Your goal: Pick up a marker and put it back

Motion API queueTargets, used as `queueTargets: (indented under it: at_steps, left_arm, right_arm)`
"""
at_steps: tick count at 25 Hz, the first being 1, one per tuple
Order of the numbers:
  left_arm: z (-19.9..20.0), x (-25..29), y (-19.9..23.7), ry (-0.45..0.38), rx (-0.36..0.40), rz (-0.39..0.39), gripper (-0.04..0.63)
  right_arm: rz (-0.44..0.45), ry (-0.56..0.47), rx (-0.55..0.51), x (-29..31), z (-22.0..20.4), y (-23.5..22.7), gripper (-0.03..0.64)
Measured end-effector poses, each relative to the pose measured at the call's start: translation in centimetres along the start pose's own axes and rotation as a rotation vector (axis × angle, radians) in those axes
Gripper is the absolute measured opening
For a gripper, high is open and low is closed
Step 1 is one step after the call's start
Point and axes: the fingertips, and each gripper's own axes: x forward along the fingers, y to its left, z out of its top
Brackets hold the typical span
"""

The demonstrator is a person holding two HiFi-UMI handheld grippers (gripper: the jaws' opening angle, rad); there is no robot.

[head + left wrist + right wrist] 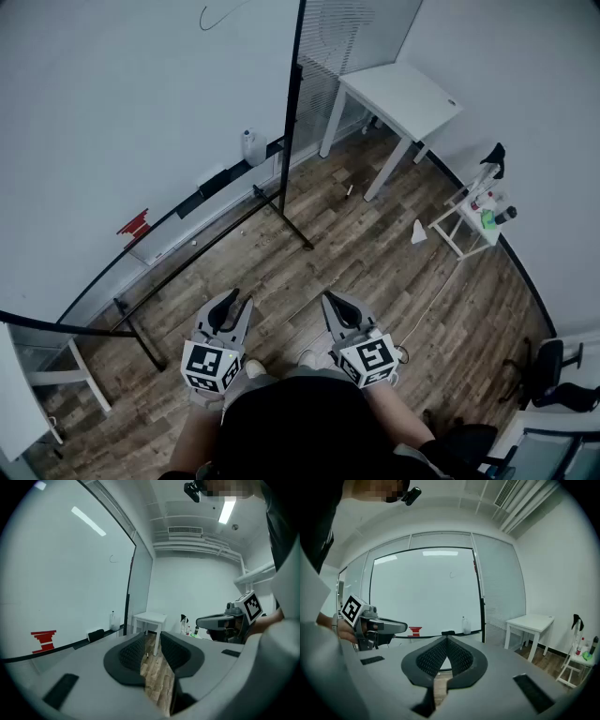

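Note:
A small dark stick that looks like a marker [349,191] lies on the wood floor near the white table's leg. In the left gripper view the same marker [146,655] shows far off through the jaw gap. My left gripper [231,305] [152,638] is held at waist height, open, with nothing between its pads. Beside it, my right gripper [338,307] [447,638] has its tips touching, shut on nothing. Each gripper also appears in the other's view: the right gripper [220,620] and the left gripper [379,626]. Both hang well short of the whiteboard [122,112].
The whiteboard's tray [169,230] carries a black eraser [212,180], a red item [134,225] and a bottle [249,147]. Its stand's black legs [292,232] cross the floor ahead. A white table [398,98], a small white rack [472,223] and a chair [555,375] stand to the right.

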Motion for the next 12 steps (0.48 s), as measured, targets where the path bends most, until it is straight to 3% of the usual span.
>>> queueTargets:
  at_steps: [12]
  left_arm:
    - [1.9,6.0,-5.2,0.016,0.024,0.023,0.123]
  right_arm:
    - [0.029,-0.038,0.043,-2.4,1.2,-7.9,0.026]
